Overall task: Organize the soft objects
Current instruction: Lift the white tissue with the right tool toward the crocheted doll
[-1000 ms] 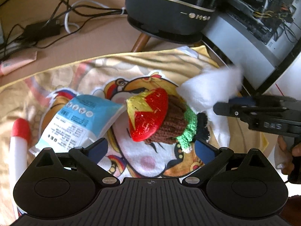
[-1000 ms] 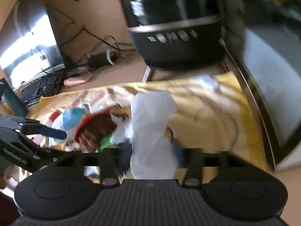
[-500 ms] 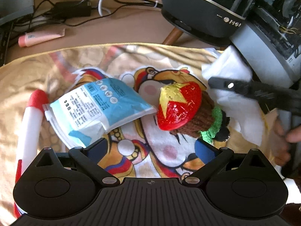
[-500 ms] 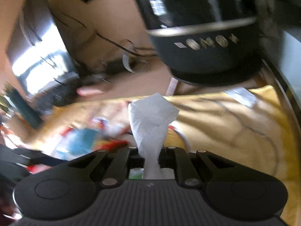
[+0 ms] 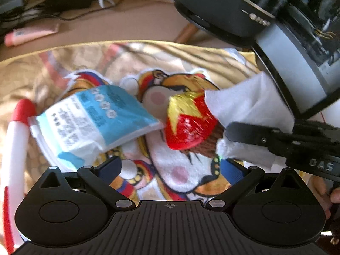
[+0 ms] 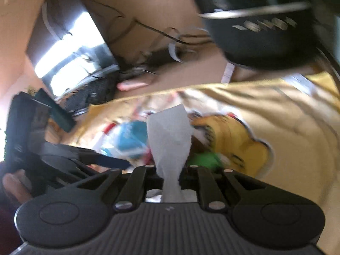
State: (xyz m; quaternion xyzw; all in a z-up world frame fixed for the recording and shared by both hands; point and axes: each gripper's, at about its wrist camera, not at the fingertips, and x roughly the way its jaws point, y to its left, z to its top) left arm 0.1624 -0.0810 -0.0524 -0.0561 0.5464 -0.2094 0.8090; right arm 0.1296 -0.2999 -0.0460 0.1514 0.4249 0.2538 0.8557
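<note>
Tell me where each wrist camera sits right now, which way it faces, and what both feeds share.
Left wrist: sits behind the open left gripper, looking down over the cartoon towel at the blue packet and strawberry toy; the right gripper enters from the right.
Right wrist: sits behind the right gripper, shut on the white tissue, facing across the towel; the left gripper and a hand show at left.
Shared: towel, tissue, blue packet.

We hold our left gripper [image 5: 171, 167] low with its blue-padded fingers [image 5: 111, 165] spread wide apart and nothing between them. Our right gripper [image 6: 171, 173] is pinched together, reaching in from the right side, and bare fingers of our right hand [image 5: 334, 195] curl around its handle at the frame's edge.
</note>
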